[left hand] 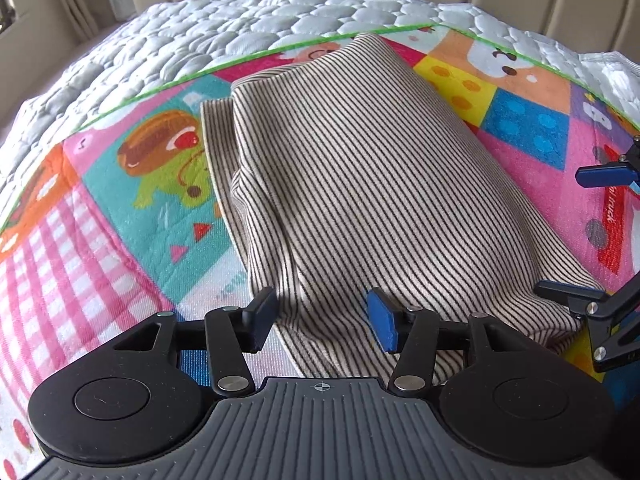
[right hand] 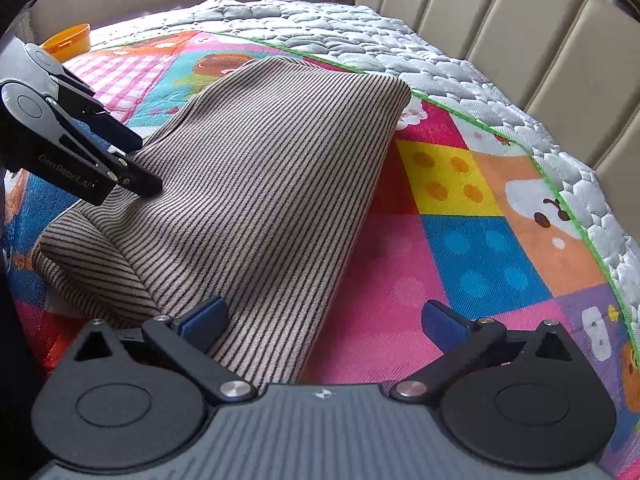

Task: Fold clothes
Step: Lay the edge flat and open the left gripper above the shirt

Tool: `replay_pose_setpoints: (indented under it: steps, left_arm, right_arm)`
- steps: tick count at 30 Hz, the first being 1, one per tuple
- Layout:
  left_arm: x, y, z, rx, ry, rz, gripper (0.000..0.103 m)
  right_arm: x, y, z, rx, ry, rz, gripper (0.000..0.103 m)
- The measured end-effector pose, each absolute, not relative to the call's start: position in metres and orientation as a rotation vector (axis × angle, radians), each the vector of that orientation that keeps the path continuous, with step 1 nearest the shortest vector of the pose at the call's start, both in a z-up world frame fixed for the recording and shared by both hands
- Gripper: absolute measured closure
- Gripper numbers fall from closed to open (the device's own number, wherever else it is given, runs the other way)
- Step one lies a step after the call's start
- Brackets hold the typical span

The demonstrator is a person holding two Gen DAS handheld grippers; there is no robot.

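A beige garment with thin dark stripes [left hand: 360,184] lies folded lengthwise on a colourful cartoon play mat [left hand: 100,220]; it also shows in the right wrist view [right hand: 260,184]. My left gripper [left hand: 324,320] is open, its fingers spread just above the garment's near edge, holding nothing. My right gripper [right hand: 324,320] is open wide over the garment's near right edge and the pink mat [right hand: 400,272]. The right gripper's fingers [left hand: 572,294] show at the right edge of the left wrist view, and the left gripper's fingers [right hand: 132,176] rest over the cloth at the left of the right wrist view.
The mat lies on a white quilted bed cover [left hand: 240,24]. A beige padded headboard [right hand: 520,40] runs behind. An orange bowl [right hand: 68,40] sits at the far left of the mat in the right wrist view.
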State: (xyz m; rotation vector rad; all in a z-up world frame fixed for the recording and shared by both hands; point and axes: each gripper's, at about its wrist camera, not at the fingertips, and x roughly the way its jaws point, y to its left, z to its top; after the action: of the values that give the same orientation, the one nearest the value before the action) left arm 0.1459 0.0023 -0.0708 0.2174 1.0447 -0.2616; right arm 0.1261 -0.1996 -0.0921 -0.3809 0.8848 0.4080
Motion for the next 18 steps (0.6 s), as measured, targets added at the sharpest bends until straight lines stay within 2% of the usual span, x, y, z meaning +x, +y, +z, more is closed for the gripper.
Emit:
replay_pose_setpoints:
  steps: [6,12,18]
  left_arm:
    - [0.147,0.004,-0.071,0.211,1.044,-0.270,0.045]
    - [0.145,0.004,-0.071,0.209,1.049,-0.274,0.042]
    - [0.142,0.005,-0.071,0.202,1.041,-0.269,0.037]
  right_arm:
    - [0.119,-0.194,-0.094,-0.438,0.836,0.407,0.000]
    - [0.126,-0.200,-0.095,-0.381,0.864,0.408,0.000]
    - [0.115,-0.189,-0.096,-0.513,0.791,0.392,0.000]
